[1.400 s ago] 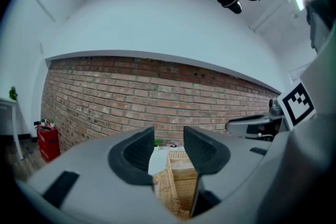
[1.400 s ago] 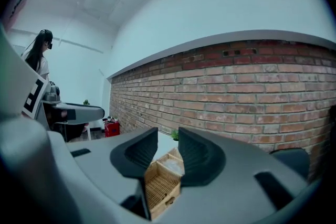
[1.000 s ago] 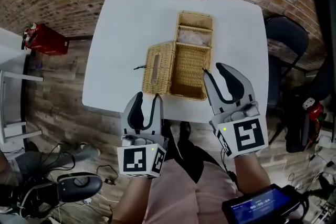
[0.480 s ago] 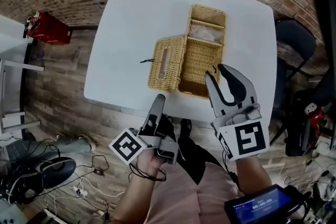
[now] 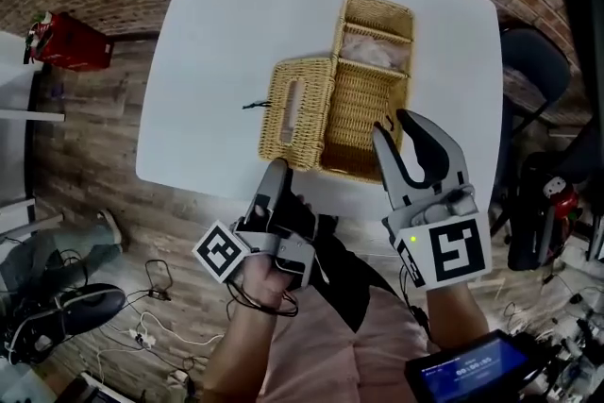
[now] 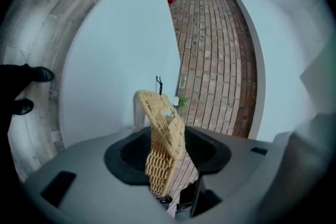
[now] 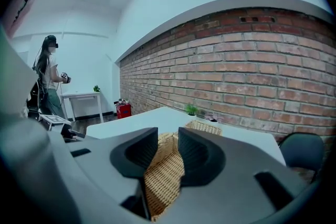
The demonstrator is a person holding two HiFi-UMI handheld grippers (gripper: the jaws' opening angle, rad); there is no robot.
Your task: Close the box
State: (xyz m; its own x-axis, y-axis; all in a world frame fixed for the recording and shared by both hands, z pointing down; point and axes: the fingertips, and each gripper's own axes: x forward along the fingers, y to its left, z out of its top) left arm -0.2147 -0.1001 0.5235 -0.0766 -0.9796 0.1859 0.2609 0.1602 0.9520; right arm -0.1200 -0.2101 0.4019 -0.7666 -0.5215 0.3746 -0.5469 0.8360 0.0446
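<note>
Hovering in the head view, the left gripper (image 5: 275, 176) sits at 7 o'clock of the open box (image 5: 359, 118), the right gripper (image 5: 394, 129) at 5. Left gripper view: jaws just widening, lid (image 6: 165, 134) showing between them, untouched. Right gripper view: jaws half-spread, pinching nothing.

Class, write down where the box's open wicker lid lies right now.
In the head view, the lid lies open on the white table, against the left side of the wicker box, just beyond the left claw.
</note>
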